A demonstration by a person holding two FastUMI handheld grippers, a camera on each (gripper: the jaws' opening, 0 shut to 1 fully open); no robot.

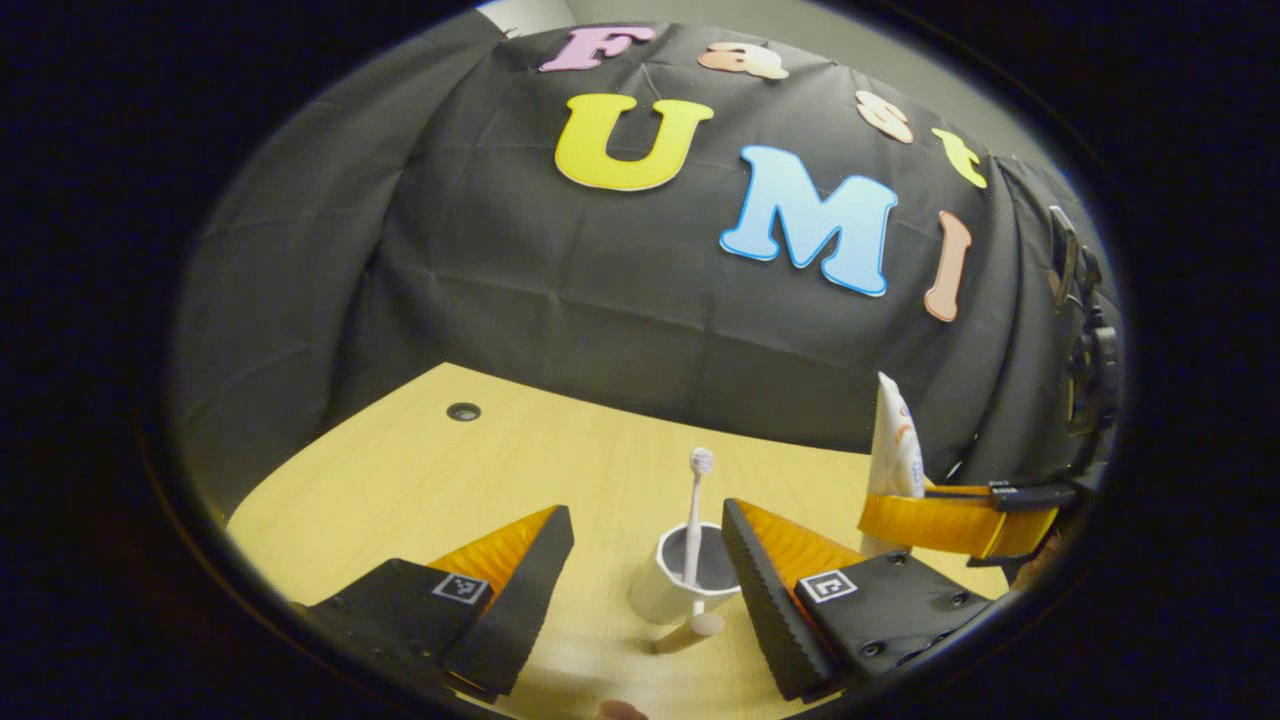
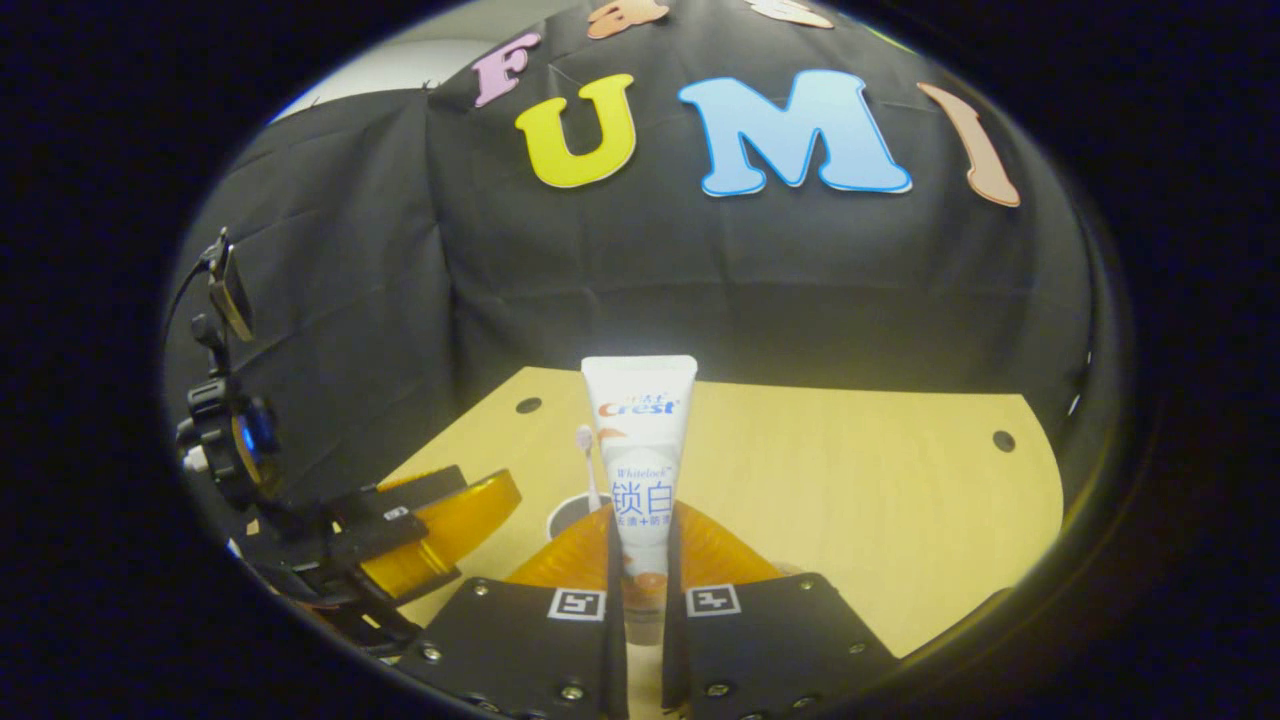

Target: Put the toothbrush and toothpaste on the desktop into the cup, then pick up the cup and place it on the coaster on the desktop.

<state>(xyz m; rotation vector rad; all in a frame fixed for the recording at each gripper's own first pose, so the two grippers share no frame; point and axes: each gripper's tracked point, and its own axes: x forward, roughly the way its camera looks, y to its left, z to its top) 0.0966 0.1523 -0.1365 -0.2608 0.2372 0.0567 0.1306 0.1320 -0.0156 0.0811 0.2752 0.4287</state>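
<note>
Toothbrush in the cup, toothpaste held upright in the right gripper.

The toothbrush [image 1: 695, 520] stood bristles-up inside the white cup [image 1: 668, 592], which sat on the wooden desktop [image 1: 500, 470] between the left gripper's [image 1: 645, 580] spread fingers, touching neither. The toothpaste [image 2: 640, 470] stood upright, crimped end up, pinched near its cap end by both fingers of the right gripper [image 2: 643, 590], above and near the cup. In the left gripper view the tube showed just right of the cup.
</note>
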